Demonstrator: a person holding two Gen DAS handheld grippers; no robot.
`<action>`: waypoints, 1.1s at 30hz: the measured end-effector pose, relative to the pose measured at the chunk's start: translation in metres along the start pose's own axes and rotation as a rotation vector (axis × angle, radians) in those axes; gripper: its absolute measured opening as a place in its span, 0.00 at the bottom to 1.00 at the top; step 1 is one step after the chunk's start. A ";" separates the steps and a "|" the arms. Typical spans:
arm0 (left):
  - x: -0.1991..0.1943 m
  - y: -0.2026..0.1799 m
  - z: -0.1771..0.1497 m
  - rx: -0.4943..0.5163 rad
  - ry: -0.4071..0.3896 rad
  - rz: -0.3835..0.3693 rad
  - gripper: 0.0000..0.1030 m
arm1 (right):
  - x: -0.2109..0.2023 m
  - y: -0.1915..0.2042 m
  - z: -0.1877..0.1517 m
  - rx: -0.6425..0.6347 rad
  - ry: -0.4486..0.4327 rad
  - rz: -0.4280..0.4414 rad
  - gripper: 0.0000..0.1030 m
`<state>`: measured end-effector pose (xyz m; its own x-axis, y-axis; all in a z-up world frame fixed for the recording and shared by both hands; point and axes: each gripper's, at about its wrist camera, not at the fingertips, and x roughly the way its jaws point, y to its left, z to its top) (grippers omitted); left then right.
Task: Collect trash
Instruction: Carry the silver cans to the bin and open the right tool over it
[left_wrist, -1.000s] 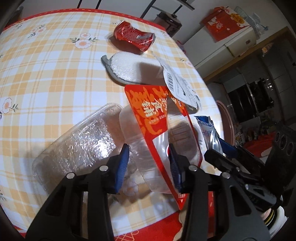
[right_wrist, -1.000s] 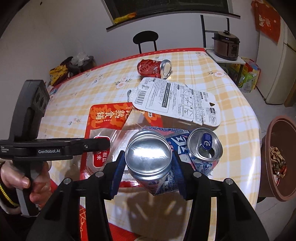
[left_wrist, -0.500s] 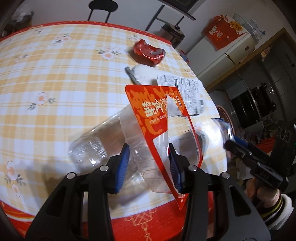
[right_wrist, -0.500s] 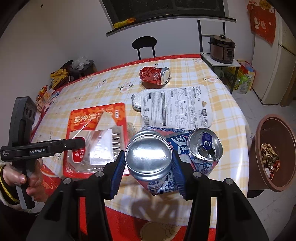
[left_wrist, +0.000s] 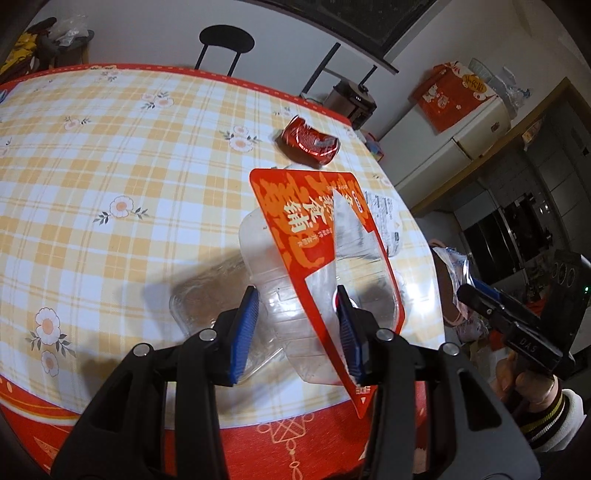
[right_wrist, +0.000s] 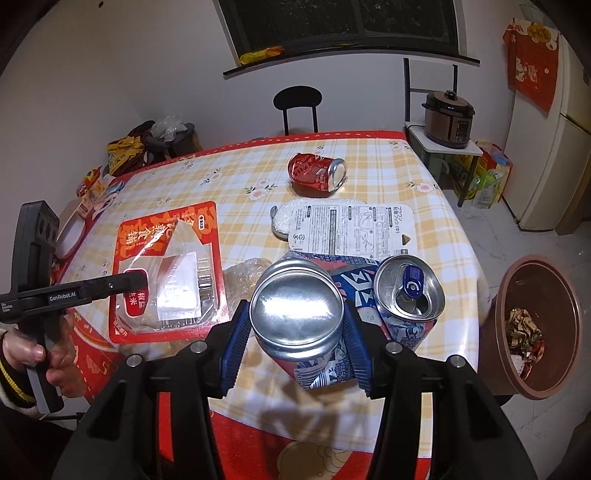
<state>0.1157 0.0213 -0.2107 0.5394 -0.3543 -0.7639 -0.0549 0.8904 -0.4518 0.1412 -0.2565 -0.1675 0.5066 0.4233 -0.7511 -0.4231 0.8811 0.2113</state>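
My left gripper (left_wrist: 295, 328) is shut on a clear plastic rice tray (left_wrist: 295, 295) with a peeled red lid (left_wrist: 306, 225), held above the table's front edge. It also shows in the right wrist view (right_wrist: 166, 273). My right gripper (right_wrist: 295, 347) is shut on a crushed blue and white can (right_wrist: 332, 306), bent double, held above the table edge. A crushed red can (right_wrist: 316, 171) lies on the table further back. A white printed packet (right_wrist: 351, 230) lies on a white pad in front of it. A brown trash bin (right_wrist: 535, 325) stands on the floor to the right.
The table has a yellow checked cloth (left_wrist: 92, 166) with a red border. A clear plastic wrapper (left_wrist: 207, 291) lies under the held tray. A black chair (right_wrist: 297, 99) stands behind the table. A rice cooker (right_wrist: 448, 118) sits on a stand and a fridge (right_wrist: 554, 147) stands at the right.
Both grippers have lifted and drawn back from the table with their loads. The tray has come off the clear wrapper. The trash bin has come further into the right wrist view.
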 end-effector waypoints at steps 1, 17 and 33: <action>-0.001 -0.003 0.000 -0.003 -0.008 0.001 0.42 | -0.001 -0.002 0.001 -0.004 -0.002 0.003 0.48; -0.006 -0.106 0.004 -0.002 -0.100 0.033 0.42 | -0.045 -0.124 0.002 0.072 -0.091 0.007 0.48; 0.003 -0.174 -0.014 -0.022 -0.136 0.109 0.42 | -0.037 -0.281 -0.012 0.209 -0.073 -0.104 0.48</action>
<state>0.1158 -0.1389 -0.1409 0.6380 -0.2123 -0.7402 -0.1371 0.9146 -0.3805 0.2322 -0.5218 -0.2065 0.5958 0.3356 -0.7297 -0.2051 0.9420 0.2658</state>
